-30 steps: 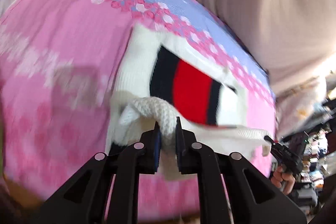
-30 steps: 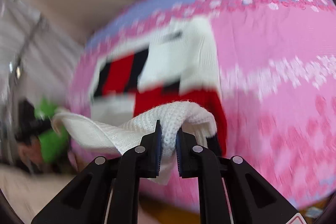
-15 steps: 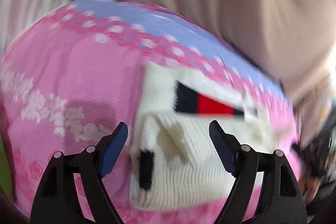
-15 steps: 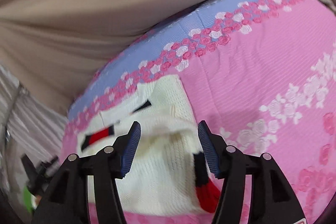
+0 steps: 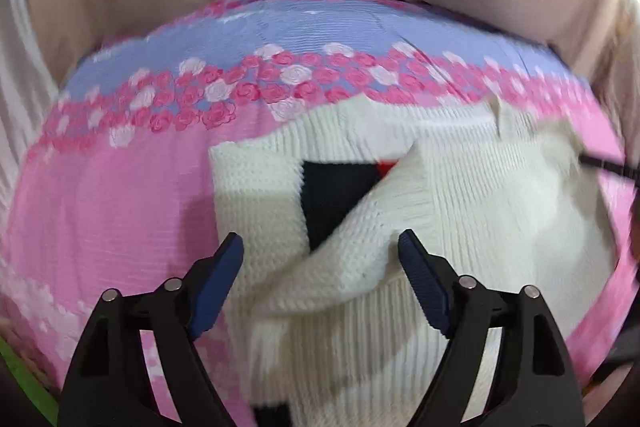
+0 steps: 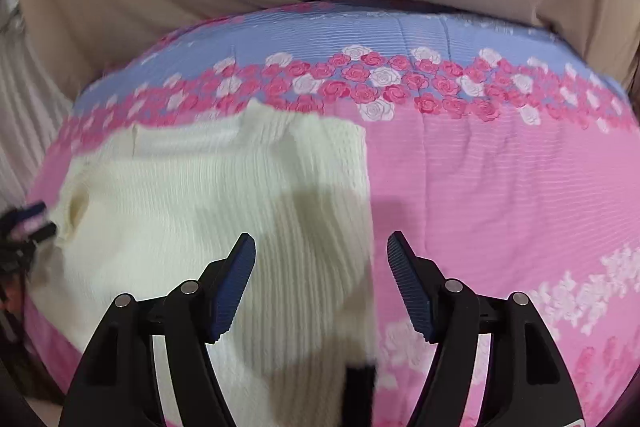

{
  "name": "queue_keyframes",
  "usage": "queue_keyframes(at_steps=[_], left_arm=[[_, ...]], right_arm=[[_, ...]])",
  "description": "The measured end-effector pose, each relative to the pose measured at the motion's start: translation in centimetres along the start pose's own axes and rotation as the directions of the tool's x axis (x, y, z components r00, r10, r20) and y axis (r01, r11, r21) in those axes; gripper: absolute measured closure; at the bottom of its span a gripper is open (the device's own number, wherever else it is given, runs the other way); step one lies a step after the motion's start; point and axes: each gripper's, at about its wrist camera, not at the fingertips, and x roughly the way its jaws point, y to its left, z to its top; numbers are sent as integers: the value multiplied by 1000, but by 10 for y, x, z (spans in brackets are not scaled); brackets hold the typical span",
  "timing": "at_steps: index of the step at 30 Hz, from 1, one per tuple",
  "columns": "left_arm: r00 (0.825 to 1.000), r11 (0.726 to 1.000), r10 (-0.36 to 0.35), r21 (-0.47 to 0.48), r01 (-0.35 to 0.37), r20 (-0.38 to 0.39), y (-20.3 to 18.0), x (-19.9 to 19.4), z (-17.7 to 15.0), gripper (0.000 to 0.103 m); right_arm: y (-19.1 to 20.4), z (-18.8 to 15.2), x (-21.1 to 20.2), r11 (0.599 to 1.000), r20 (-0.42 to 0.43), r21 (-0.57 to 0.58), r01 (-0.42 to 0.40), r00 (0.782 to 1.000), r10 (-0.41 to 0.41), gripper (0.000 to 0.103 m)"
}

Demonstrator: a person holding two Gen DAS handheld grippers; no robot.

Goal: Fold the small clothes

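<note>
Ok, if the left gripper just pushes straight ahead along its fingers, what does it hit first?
Most likely the white knit sweater: the left gripper, jaws closing with nothing pinched, points at its folded-over flap beside the dark stripe. The pink floral bedspread lies underneath. Depth is hard to judge.

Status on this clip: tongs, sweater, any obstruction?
Left tongs closing, right tongs opening, neither gripping. White knit sweater lies loose on the pink floral bedspread, one flap folded over. Nothing in the way.
</note>
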Motion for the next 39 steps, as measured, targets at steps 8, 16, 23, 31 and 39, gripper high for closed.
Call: queue_keyframes(at_steps=[8, 16, 23, 31, 39], left_arm=[[994, 908, -112, -405, 103, 2, 49, 10, 19, 42], [993, 994, -110, -10, 110, 32, -6, -24, -14, 17], [993, 995, -104, -17, 103, -48, -10, 13, -2, 85], [978, 938, -156, -290, 190, 137, 46, -41, 48, 93], [995, 907, -92, -415, 67, -40, 65, 46, 64, 93]], right_arm=[[-20, 16, 29, 957, -18, 275, -93, 995, 102, 44], [-27, -1, 9, 932, 7, 315, -176, 983, 184, 45], [-28, -4, 16, 939, -5, 310, -150, 987, 159, 64], [-15, 21, -30, 967, 119, 204, -150, 985, 127, 94], [-31, 55, 16, 955, 70, 274, -112, 993, 97, 96]])
